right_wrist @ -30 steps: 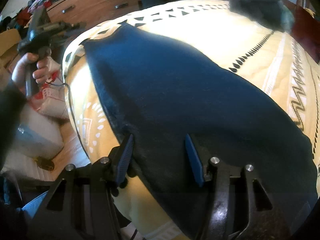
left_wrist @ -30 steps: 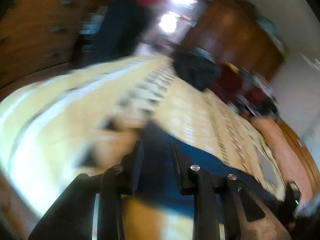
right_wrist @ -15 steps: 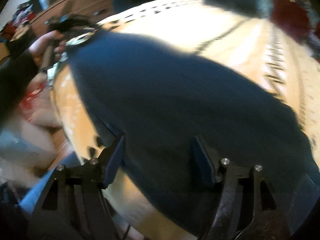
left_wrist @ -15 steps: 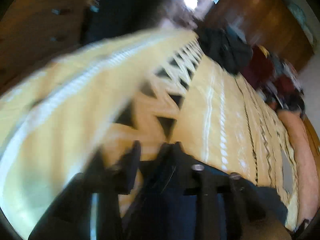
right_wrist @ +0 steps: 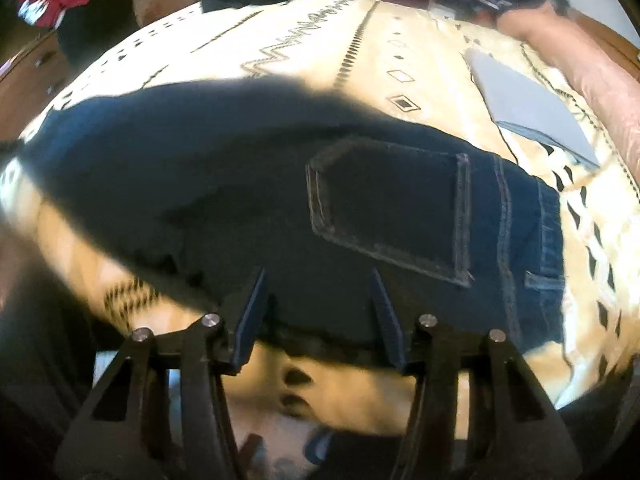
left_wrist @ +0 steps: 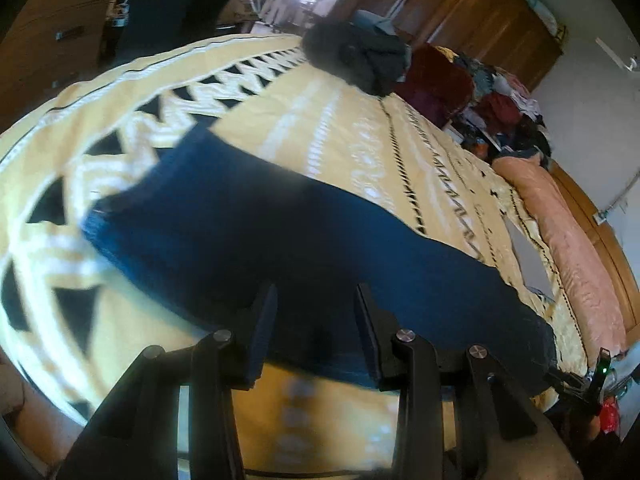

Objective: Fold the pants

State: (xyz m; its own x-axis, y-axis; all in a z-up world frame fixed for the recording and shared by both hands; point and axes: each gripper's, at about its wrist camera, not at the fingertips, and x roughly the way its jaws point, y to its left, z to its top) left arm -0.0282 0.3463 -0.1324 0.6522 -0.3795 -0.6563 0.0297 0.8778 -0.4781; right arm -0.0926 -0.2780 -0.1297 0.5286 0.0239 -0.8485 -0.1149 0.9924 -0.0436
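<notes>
Dark blue jeans (left_wrist: 280, 236) lie flat along the near edge of a bed with a yellow patterned cover (left_wrist: 328, 128). In the left wrist view the leg end is at the left and my left gripper (left_wrist: 316, 312) hovers open and empty over the jeans' near edge. In the right wrist view the jeans (right_wrist: 248, 184) show a back pocket (right_wrist: 384, 216) and the waistband at the right. My right gripper (right_wrist: 318, 304) is open and empty over the near edge by the pocket.
A pile of dark clothes (left_wrist: 360, 56) lies at the bed's far end, with red and mixed clothes (left_wrist: 496, 100) beyond. A pink pillow (left_wrist: 568, 240) lies along the right side. A grey flat item (right_wrist: 524, 104) lies on the bed. Wooden drawers (left_wrist: 52, 32) stand at left.
My left gripper held the jeans' leg end and has let go, its jaws now wider and pulled back. My right gripper has swung right toward the waistband and pocket.
</notes>
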